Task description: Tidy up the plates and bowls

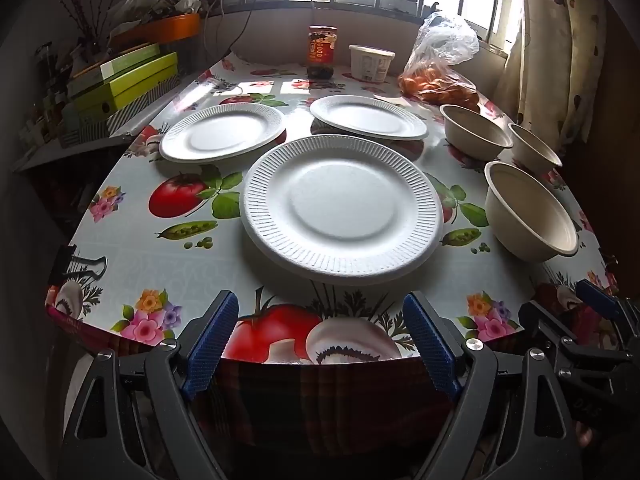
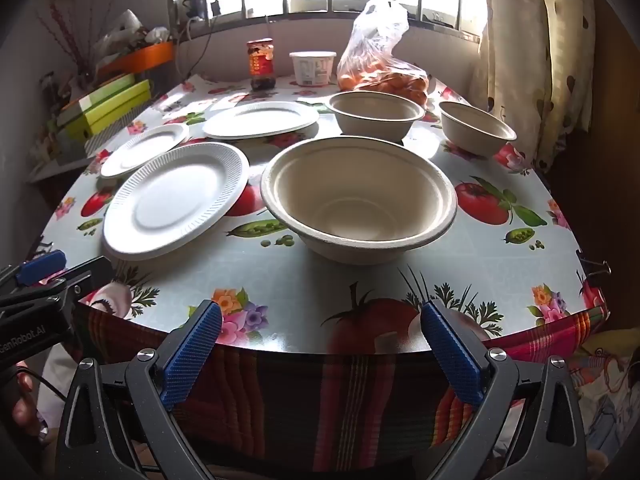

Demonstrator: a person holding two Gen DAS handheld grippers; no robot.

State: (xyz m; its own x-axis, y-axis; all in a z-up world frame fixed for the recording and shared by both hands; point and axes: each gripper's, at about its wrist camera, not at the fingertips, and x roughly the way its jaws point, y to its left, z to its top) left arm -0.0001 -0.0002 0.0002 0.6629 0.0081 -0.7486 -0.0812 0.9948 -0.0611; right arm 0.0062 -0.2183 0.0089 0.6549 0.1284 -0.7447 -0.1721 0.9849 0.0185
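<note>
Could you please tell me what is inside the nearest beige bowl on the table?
Nothing shows inside the nearest beige bowl: its inner wall and flat bottom look bare. The near rim hides a sliver of the inside wall, so that part cannot be checked.

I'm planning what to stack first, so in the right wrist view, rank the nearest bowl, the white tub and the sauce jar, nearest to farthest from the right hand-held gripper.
1. Nearest bowl, straight ahead of the right hand-held gripper.
2 and 3. Sauce jar, far edge toward the left, and white tub, far edge near centre: too close to call.
</note>
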